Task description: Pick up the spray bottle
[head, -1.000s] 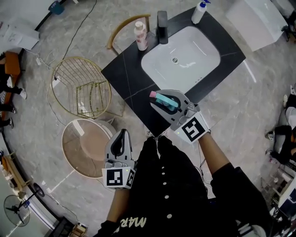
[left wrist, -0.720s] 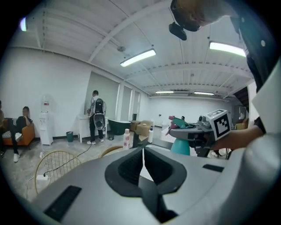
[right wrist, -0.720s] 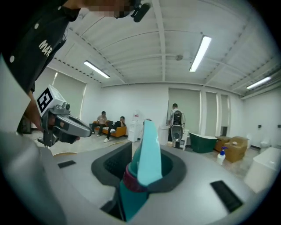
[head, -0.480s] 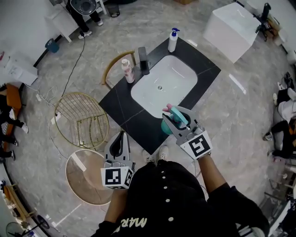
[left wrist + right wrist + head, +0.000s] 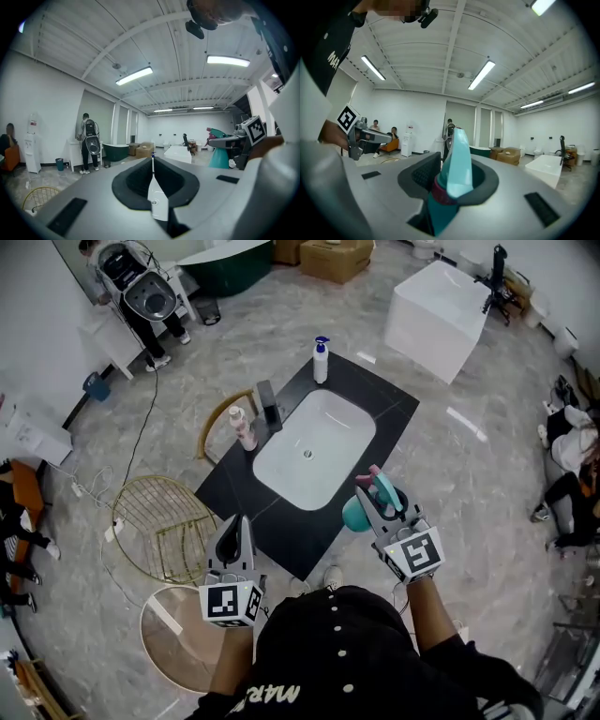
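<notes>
Right gripper (image 5: 380, 493) pinches the bottle (image 5: 357, 514) near its head — hanging body could swing and slip out — left gripper (image 5: 236, 527) is pressed together, empty.

The spray bottle (image 5: 360, 513) stands between the right gripper's (image 5: 378, 489) jaws, with the counter (image 5: 281, 531) ahead and left of it; the left gripper (image 5: 235, 524) is at the counter's other near side. The sink (image 5: 328, 427) is set in the counter. Beyond it stand a faucet (image 5: 269, 405), a small bottle (image 5: 242, 427) and a pump bottle (image 5: 321, 360), and a wire chair (image 5: 155, 521) lies left of the left gripper.
</notes>
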Motion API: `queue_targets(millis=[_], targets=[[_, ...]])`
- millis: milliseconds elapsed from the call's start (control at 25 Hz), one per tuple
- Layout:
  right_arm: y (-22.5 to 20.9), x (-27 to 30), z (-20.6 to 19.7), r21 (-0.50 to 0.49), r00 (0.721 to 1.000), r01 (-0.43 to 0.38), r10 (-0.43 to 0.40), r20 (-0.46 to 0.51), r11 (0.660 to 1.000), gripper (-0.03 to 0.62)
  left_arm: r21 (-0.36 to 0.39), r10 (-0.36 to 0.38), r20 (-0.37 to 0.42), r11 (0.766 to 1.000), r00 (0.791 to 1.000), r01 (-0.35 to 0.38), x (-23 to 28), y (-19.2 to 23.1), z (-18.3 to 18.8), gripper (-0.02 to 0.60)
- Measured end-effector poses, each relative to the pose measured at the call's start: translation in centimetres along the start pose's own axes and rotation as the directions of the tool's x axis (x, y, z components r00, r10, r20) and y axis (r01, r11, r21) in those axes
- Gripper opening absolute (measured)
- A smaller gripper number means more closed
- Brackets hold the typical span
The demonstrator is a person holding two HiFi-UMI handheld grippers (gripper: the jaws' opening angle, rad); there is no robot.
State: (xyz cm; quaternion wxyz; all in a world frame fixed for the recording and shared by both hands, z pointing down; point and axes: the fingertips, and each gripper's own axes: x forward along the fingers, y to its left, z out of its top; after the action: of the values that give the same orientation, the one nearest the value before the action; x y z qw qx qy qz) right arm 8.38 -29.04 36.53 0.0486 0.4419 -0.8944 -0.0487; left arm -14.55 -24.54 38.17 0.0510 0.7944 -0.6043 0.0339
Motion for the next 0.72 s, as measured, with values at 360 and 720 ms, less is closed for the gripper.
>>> queue_targets(millis=[360,720], targets=[[-1.2,-0.9,0.1,0.017,0.996,0.087,-0.087,0.008,0.996,0.101,0.019,-0.014,0.03,1.0,0.999,0.014,0.8,0.8,1.3,0.02],[-0.8,-0.5,0.7,0.019,0.997,0.073,-0.073,0.012,0.997,0.1,0.019,-0.001,0.044,1.0,0.999,0.0,0.0,1.1,2.0,0.02]])
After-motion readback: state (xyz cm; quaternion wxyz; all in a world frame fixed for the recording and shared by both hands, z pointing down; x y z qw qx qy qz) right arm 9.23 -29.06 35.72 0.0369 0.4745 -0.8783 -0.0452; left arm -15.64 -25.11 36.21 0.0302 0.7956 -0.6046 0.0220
